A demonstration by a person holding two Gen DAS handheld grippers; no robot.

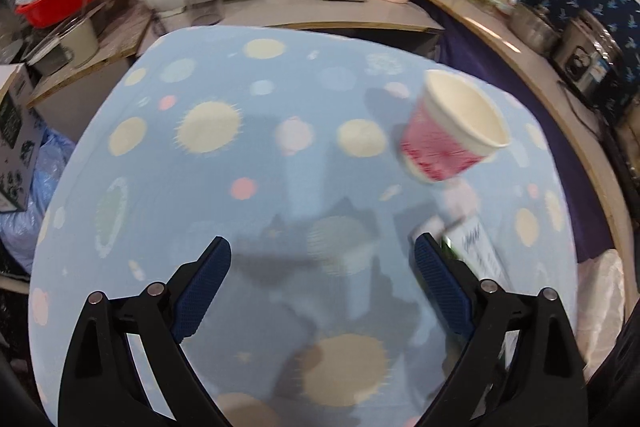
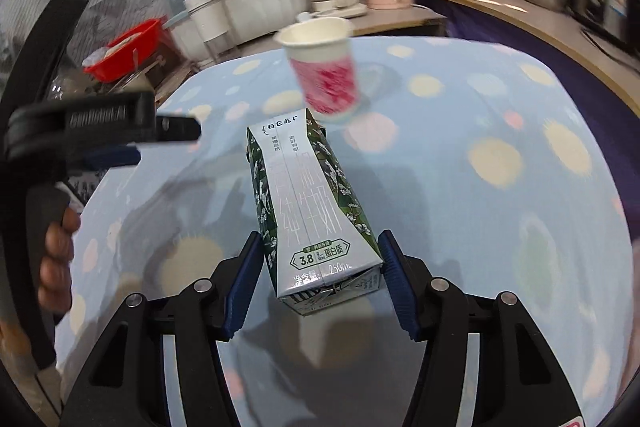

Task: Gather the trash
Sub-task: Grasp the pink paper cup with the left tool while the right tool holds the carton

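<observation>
right gripper [image 2: 320,267] clamps the milk carton [image 2: 308,203] at frame centre; left gripper [image 1: 322,263] gapes wide, paper cup [image 1: 452,131] upper right.

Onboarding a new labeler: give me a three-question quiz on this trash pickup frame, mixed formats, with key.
1. True or false: the right gripper has the milk carton between its fingers.
2. The left gripper holds: A) the paper cup B) the carton C) nothing.
3. Fill in: the paper cup stands on the spotted blue ____, beyond the carton.

Key: 1 true; 2 C, its jaws are spread with nothing between; 3 tablecloth.
</observation>
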